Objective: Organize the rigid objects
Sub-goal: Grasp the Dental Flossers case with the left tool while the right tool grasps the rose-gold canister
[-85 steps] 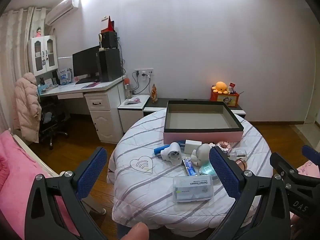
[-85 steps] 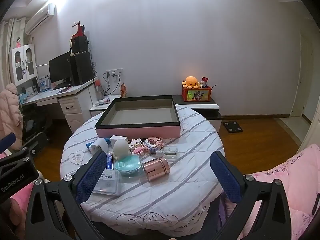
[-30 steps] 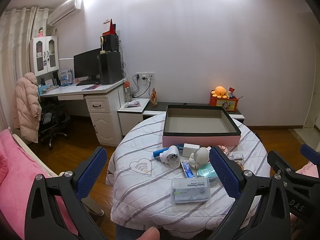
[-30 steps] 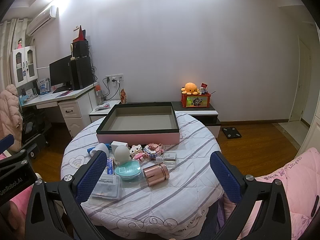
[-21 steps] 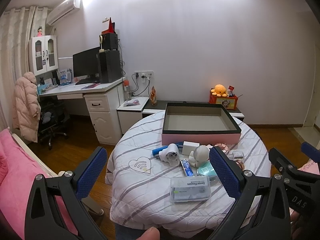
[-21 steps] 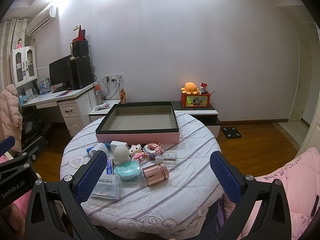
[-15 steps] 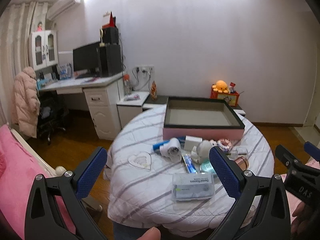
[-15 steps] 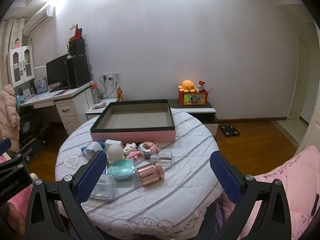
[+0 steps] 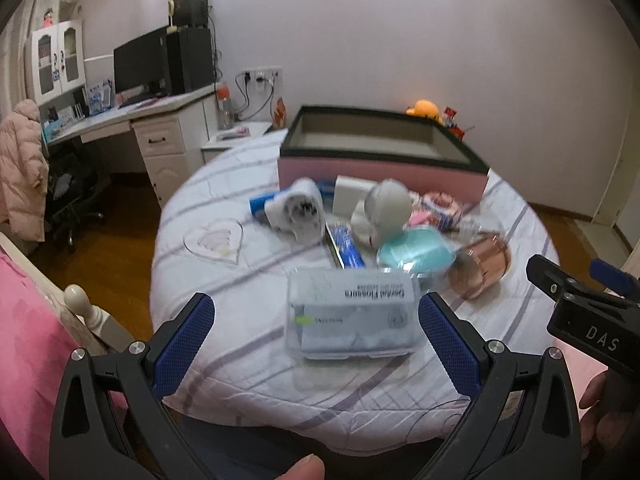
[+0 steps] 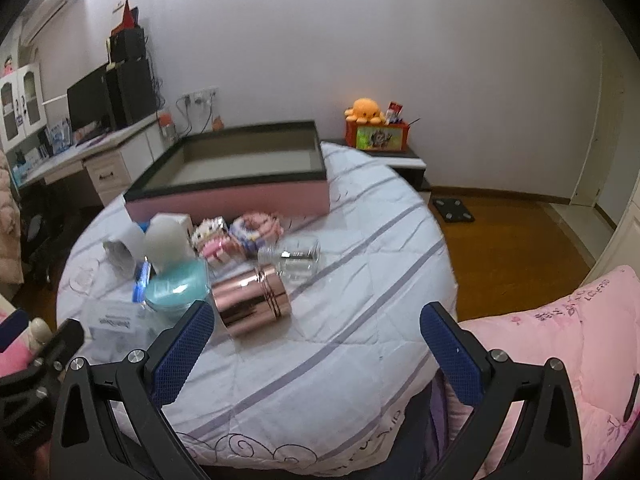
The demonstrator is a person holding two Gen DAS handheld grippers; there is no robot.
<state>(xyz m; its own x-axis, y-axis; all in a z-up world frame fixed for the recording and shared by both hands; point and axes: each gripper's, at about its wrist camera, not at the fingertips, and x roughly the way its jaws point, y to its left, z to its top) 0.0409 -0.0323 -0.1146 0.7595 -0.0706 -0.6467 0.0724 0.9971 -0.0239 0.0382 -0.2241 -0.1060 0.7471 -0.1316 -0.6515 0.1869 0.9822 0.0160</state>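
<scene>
Sitting bare inside, pink tray (image 10: 228,200), dental flosser box (image 9: 352,316) holding packets, left gripper (image 9: 316,336) and right gripper (image 10: 316,336) spread apart

Tablecloth (image 10: 360,320): soft quilted cloth, matt, striped.
Copper canister (image 10: 250,304): polished metal look, mirror-glossy.
Floss case (image 9: 352,322): clear, smooth plastic over a paper label.
Teal dish (image 9: 416,250): glossy plastic.
Small jar (image 10: 294,260): clear glass or plastic; could not tell which.
Pink box (image 9: 380,170): matt card-like sides.
Floor (image 10: 520,240): shiny wood.
</scene>
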